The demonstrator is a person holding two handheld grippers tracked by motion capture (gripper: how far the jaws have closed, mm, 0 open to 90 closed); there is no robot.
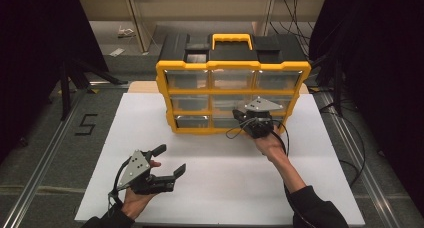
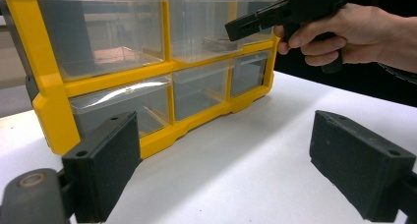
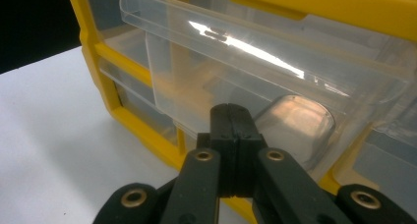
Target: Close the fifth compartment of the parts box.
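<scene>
A yellow-framed organizer [image 1: 232,65] with clear drawers and a black top stands at the back of the white table [image 1: 220,188]. My right gripper [image 1: 245,117] is at its front, jaws shut. In the right gripper view the right gripper [image 3: 231,111] has its tips against a clear drawer [image 3: 206,62] that sticks out a little, just left of the drawer's rounded pull [image 3: 295,126]. I see nothing between the jaws. My left gripper [image 1: 172,159] hovers open over the front left of the table. The left gripper [image 2: 221,170] faces the organizer [image 2: 49,101] and the right gripper [image 2: 233,30].
The organizer's yellow carry handle [image 1: 231,38] rises at its top. A bare stretch of white table lies between the left gripper and the organizer. Cables [image 1: 350,153] run along the floor on the right, and tripod legs [image 1: 75,73] stand to the left.
</scene>
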